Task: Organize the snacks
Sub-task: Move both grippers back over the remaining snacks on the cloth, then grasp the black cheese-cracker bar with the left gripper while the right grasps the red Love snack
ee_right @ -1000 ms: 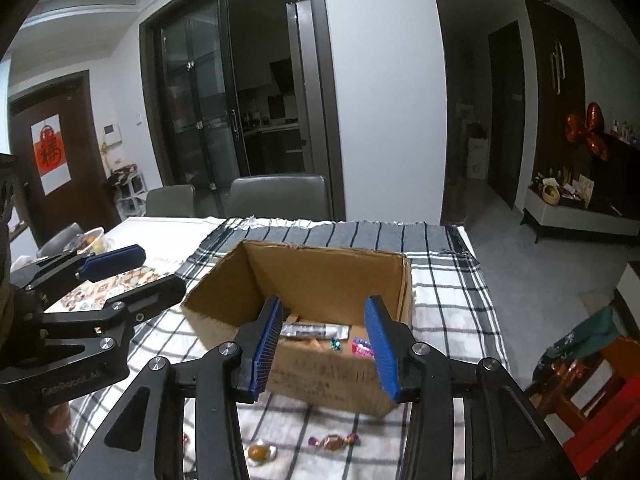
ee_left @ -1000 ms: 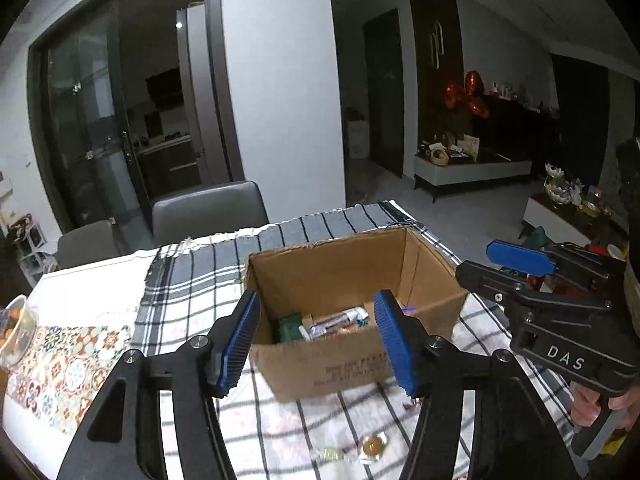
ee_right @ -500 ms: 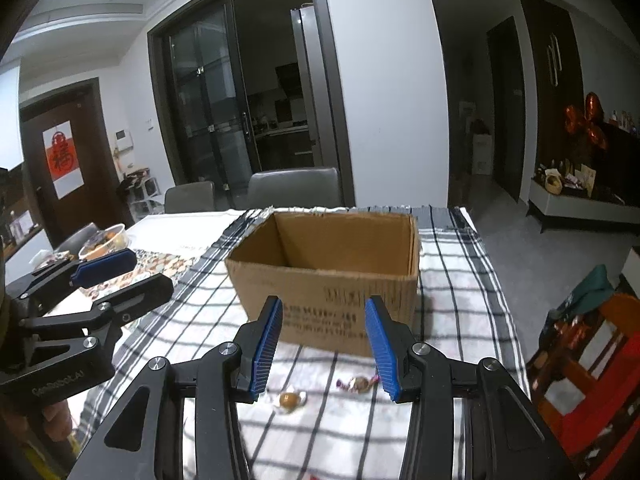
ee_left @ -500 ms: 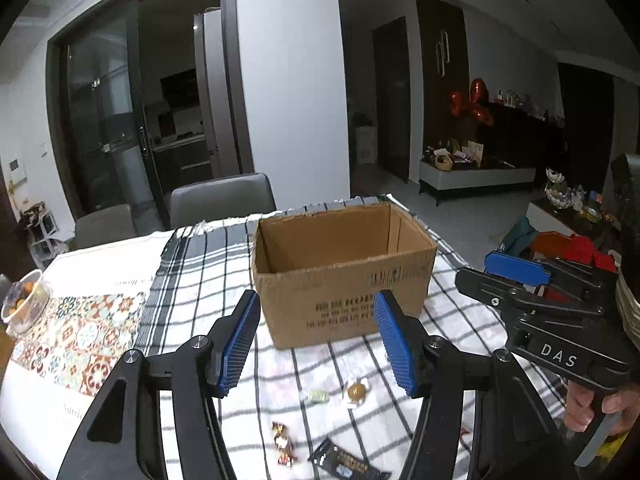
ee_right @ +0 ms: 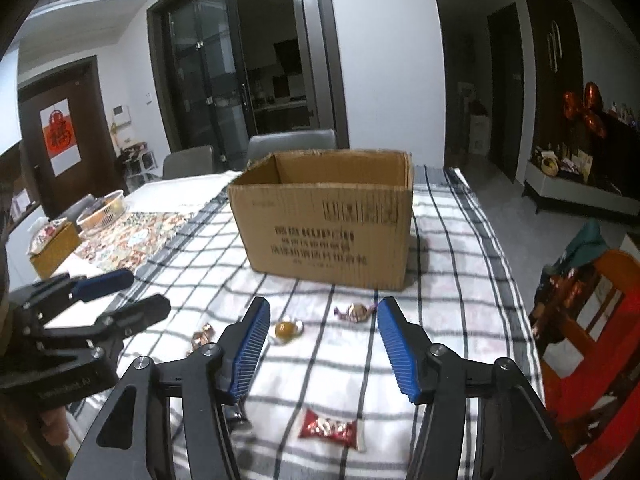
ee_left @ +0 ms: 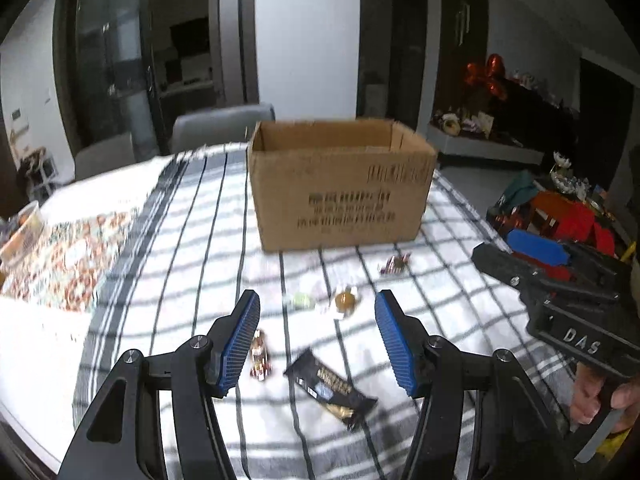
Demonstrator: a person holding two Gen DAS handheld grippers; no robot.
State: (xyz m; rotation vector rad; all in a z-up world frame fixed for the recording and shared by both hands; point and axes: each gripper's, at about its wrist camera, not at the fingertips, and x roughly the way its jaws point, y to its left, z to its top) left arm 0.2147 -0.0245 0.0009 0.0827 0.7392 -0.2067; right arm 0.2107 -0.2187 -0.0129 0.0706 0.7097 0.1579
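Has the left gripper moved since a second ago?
Yes. The left gripper has pulled back from above the cardboard box, now over loose candies in front of it.

I saw a matt brown corrugated cardboard box with rough torn top edges and dark print on its front. Under it lay a soft woven checked cloth, slightly fuzzy, white with dark stripes. The black snack bar had a glossy plastic wrapper with gold print; the red sweet wore shiny foil-like film. The amber candy sat in clear, crinkled, glossy wrap. My left tongs and right tongs looked like matt black plastic with ribbed blue rubbery pads and small bright metal screws. The chair beside the tabletop showed glossy red-orange lacquered wood.
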